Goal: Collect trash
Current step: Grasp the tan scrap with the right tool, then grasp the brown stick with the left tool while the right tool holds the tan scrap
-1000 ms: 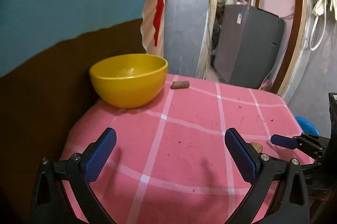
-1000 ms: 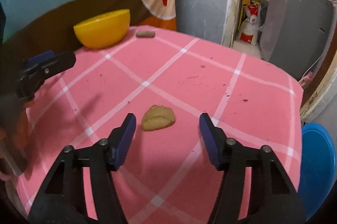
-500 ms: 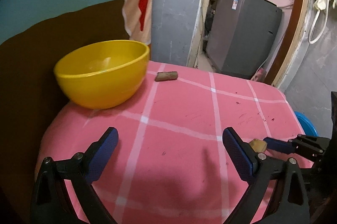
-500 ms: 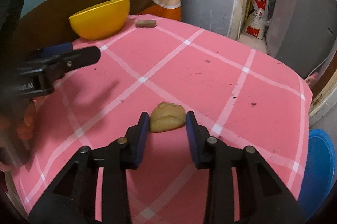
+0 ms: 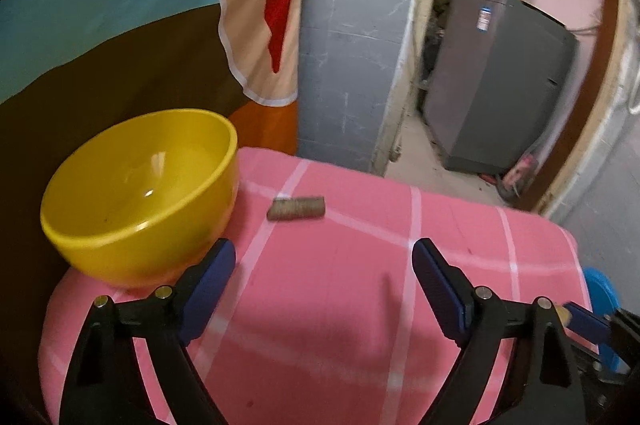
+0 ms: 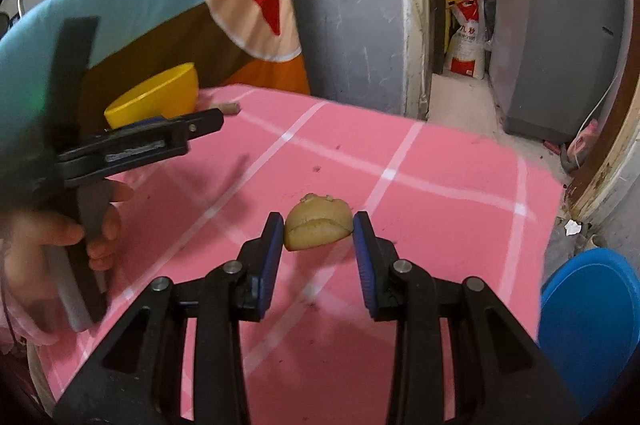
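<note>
The tan scrap of peel was clamped between the blue pads of the right gripper, lifted just clear of the pink checked tablecloth, well apart from the yellow bowl; a brown cork-like piece lay on the cloth just beside that bowl; the left gripper, near the bowl on its nearer side, held nothing, its jaws wide yet closing; a blue bin stood far from the bowl, beyond the cloth's opposite edge.
</note>
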{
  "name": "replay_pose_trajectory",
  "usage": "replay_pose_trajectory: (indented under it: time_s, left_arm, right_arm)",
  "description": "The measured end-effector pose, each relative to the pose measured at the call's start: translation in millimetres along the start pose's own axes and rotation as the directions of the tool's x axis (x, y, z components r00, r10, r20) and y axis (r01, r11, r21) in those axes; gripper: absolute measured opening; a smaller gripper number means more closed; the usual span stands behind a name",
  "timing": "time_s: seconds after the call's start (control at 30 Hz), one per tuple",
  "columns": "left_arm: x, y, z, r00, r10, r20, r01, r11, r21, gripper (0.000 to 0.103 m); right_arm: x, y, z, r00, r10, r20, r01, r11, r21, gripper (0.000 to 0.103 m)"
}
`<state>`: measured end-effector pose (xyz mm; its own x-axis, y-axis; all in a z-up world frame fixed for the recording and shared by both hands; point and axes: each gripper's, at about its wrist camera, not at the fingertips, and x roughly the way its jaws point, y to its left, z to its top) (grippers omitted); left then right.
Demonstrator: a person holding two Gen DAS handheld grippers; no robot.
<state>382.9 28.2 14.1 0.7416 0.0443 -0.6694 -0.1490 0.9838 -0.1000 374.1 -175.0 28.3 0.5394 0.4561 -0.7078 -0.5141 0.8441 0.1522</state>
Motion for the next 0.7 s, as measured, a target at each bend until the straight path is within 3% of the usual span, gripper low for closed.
replay_pose_trajectory:
  time_s: [0.27,0.5,0.7]
  left_arm:
    - [24,-7,11,0.997,0.076,-0.009,-0.076,0.997,-0.015,0.086]
    - [33,-22,12,0.986,0.168,-0.021,-0.166,0.985,0.054,0.086]
    - [45,-31,13,0.973,0.228,-0.027,-0.223,0.967,0.124,0.08]
  right_arm:
    - [2,-35,16,0.999,-0.005,0.042,0.002,0.998,0.069,0.043]
    - [5,-50,20,0.997,0.037,0.061,-0.042,0.994,0.1,0.043]
    - [1,-51,18,0.996,0.045,0.076,-0.053,0.993,0.104,0.043]
